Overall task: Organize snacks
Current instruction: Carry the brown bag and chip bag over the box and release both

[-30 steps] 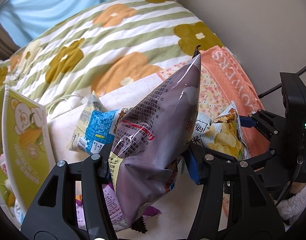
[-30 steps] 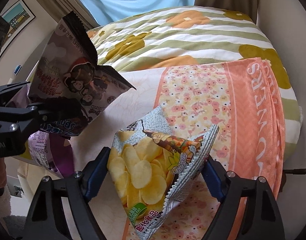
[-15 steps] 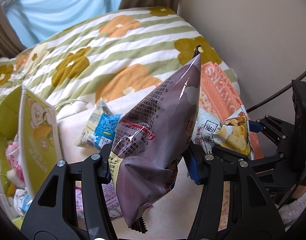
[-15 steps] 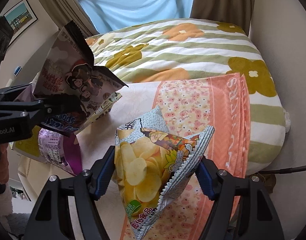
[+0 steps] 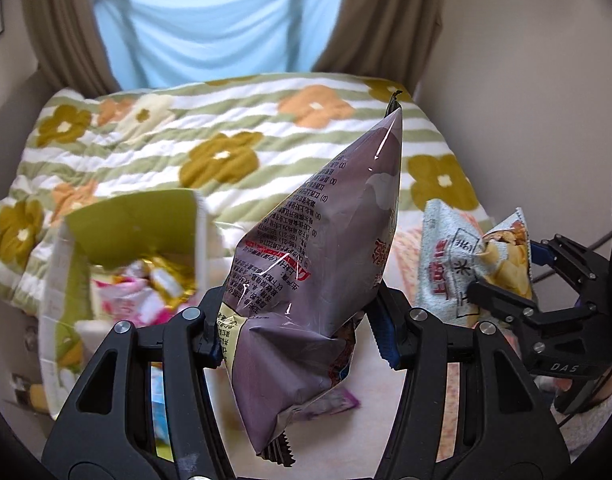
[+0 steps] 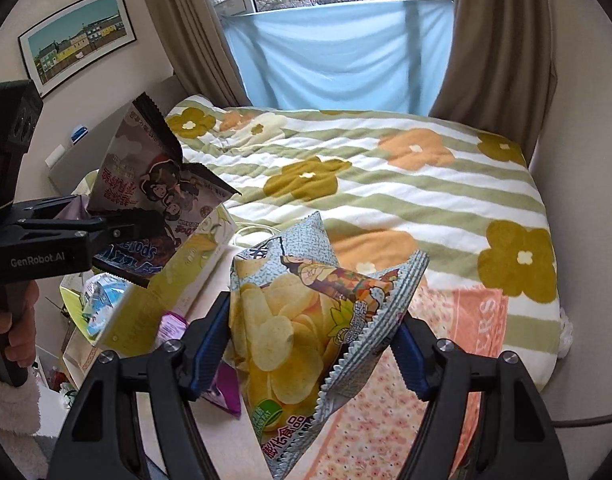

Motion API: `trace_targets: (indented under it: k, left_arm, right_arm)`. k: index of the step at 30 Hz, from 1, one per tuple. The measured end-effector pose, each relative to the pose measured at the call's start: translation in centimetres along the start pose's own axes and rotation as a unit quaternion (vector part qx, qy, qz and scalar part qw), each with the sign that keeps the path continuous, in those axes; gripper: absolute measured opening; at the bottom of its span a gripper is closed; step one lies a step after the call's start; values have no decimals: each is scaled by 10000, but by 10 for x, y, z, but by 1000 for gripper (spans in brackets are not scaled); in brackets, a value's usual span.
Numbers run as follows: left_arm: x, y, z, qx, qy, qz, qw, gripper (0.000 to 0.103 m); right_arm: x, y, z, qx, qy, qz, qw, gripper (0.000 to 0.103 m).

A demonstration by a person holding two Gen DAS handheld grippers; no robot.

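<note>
Aloft, left tongs (image 5: pixel 297 332) clamped on purple bag (image 5: pixel 318 264), right tongs (image 6: pixel 314 344) on chip bag (image 6: pixel 306 320).

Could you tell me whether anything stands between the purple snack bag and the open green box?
Nothing visible does: the purple snack bag hangs in the left gripper beside the green box, whose open top shows only snacks inside.

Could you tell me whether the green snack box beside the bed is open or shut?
Open. The green box has its top flap raised, and wrapped snacks show inside in the left wrist view.
</note>
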State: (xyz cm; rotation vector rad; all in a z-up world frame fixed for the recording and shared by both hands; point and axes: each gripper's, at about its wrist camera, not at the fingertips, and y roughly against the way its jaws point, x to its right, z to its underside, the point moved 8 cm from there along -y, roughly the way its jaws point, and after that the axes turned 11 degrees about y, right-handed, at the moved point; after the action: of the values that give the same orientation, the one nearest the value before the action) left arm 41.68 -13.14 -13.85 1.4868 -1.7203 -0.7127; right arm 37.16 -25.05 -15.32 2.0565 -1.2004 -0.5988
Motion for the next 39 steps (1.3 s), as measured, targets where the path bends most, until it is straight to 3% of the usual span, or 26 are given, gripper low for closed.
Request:
trace_targets:
  k: [7, 17, 22, 28, 30, 33, 39]
  left_arm:
    - [-101, 18, -31, 180, 161, -385, 9990, 52]
    - [-223, 0, -46, -78, 137, -577, 9982, 52]
    - [-261, -27, -47, -289, 8, -622, 9976, 52]
    - [-272, -54, -50, -453, -172, -664, 9966, 54]
    - [-273, -61, -52, -458, -202, -722, 9961, 63]
    - [-273, -63, -52, -404, -202, -777, 9960, 102]
    - [-278, -49, -33, -410, 42, -754, 9963, 103]
  right_arm:
    - [-67, -24, -63, 231, 186, -209, 9993, 69]
    - [-158, -82, -114, 156, -82, -415, 9990, 69]
    - [-182, -106, -124, 67, -311, -336, 9989, 69]
    - [-194, -124, -122, -163, -432, -204, 9987, 69]
    - [-195, -130, -123, -221, -467, -176, 9985, 69]
    - [-193, -138, -122, -295, -492, -180, 9982, 69]
    - [-187, -155, -117, -451, -520, -380, 9969, 69]
